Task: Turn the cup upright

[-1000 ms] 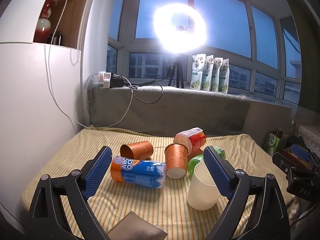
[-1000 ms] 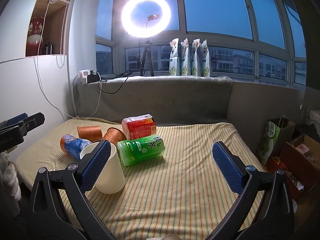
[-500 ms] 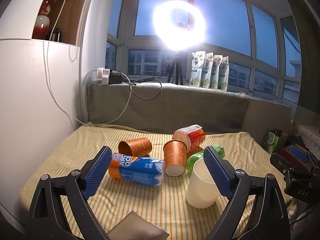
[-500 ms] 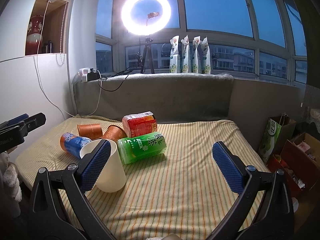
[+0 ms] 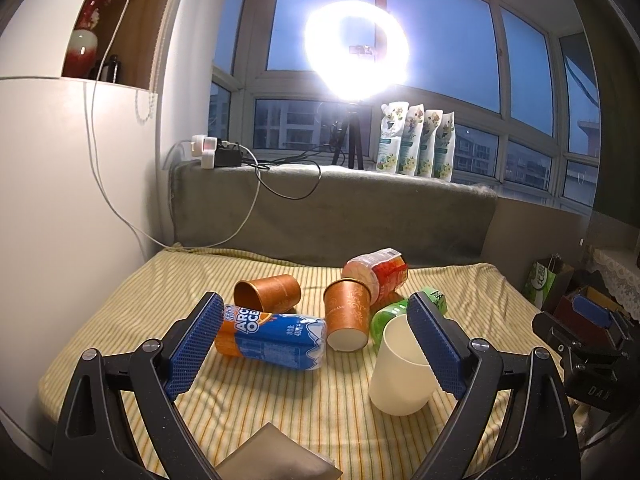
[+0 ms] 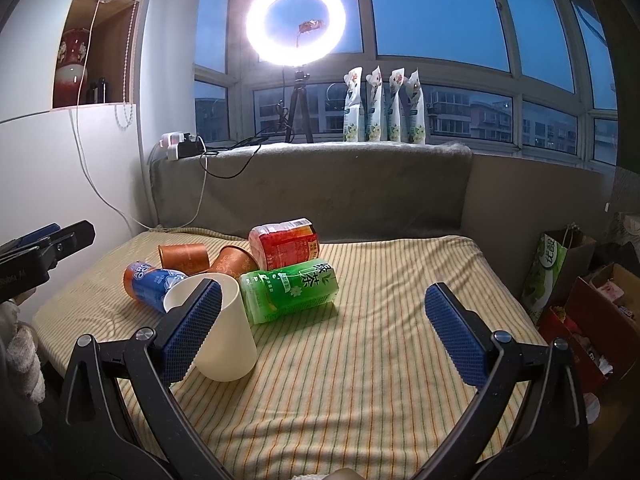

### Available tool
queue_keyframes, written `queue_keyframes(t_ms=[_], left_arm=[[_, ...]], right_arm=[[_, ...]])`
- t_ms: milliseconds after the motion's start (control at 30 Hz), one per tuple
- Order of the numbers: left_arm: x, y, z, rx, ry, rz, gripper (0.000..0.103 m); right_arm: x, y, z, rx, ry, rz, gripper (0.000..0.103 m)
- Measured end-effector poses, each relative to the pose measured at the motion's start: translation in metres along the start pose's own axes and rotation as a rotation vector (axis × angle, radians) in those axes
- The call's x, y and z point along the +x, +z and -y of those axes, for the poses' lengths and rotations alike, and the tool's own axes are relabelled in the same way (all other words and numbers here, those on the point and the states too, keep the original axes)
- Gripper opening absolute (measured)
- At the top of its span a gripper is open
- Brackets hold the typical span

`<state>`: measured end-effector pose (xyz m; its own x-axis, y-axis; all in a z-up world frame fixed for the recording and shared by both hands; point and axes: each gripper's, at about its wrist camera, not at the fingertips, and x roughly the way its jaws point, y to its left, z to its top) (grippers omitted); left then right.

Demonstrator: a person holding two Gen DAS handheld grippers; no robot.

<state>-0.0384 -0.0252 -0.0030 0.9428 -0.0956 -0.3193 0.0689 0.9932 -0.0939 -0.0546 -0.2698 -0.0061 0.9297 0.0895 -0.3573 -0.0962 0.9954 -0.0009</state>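
Note:
A cream cup (image 5: 400,372) stands upright on the striped cloth, mouth up; it also shows in the right wrist view (image 6: 224,332). Two copper cups lie tipped: one (image 5: 268,292) on its side, one (image 5: 347,316) tilted with its base toward me; they show in the right wrist view as cup (image 6: 184,258) and cup (image 6: 234,262). My left gripper (image 5: 316,348) is open and empty, held back from the cups. My right gripper (image 6: 324,336) is open and empty, its left finger in front of the cream cup.
A blue and orange bottle (image 5: 272,336), a green tea bottle (image 6: 290,292) and a red bottle (image 6: 286,244) lie among the cups. A grey padded ledge (image 6: 320,188) backs the table. A white cabinet (image 5: 60,200) stands left. Bags and boxes (image 6: 568,280) sit right.
Both views have shifted slightly, with the objects sitting a little lower and nearer in frame. The cups and bottles have not moved. Both grippers stay open.

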Motion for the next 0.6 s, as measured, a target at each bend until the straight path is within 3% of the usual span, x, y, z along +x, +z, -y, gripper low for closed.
queue_keyframes(t_ms=[600], left_arm=[[-0.0009, -0.0006, 0.0007, 0.006, 0.009, 0.015, 0.093]], right_arm=[[0.0054, -0.006, -0.0071, -0.009, 0.025, -0.026, 0.103]])
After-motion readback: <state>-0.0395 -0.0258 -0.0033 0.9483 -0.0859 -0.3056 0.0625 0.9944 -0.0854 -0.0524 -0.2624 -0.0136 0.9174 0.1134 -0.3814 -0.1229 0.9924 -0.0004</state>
